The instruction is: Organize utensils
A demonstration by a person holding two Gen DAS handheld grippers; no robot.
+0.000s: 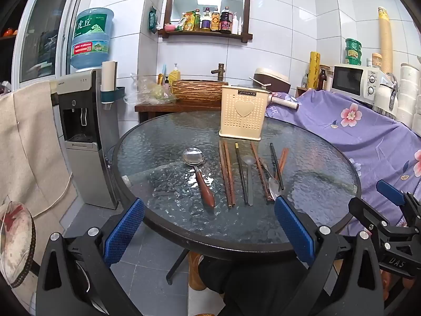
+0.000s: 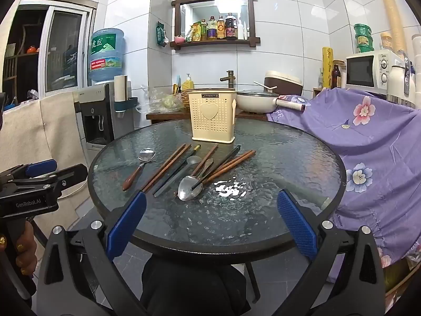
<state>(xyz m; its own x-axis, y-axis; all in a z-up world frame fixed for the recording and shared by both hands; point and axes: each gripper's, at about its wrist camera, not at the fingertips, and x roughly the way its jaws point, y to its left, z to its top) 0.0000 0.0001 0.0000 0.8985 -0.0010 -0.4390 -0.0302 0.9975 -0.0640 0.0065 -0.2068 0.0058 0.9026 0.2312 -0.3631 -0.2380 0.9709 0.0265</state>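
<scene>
Cream plastic utensil holder (image 1: 243,113), perforated w/ a heart on its front, stands upright at the far side of the round glass table (image 1: 163,223); nothing shows sticking out of its top. Utensils lie loose on the glass on the near side of it, roughly side by side, handles toward me: wood-handled steel spoon (image 1: 196,168) furthest left and apart from the rest, then a pair of brown chopsticks (image 1: 226,173), a black chopstick (image 1: 240,173), a grey spoon (image 1: 249,176), another brown chopstick (image 1: 260,171), and a metal spoon (image 2: 190,187) w/ a black chopstick (image 2: 218,168) lying across its bowl; one more brown pair (image 2: 231,164) angles off to the right. My left gripper (image 1: 209,233) hangs at the table's near edge, jaws spread wide, nothing btwn the blue pads. My right gripper (image 2: 210,223) sits the same way at the near edge, jaws wide apart & holding nothing. Neither touches a utensil. Beyond the table: a wooden stand w/ a basin and tap (image 1: 220,71), a water dispenser (image 1: 84,131) w/ a blue bottle on top at left, purple floral cloth (image 1: 355,131) draped at right, a microwave (image 1: 355,80) behind it, and a wall shelf (image 1: 208,13) w/ sauce bottles.
</scene>
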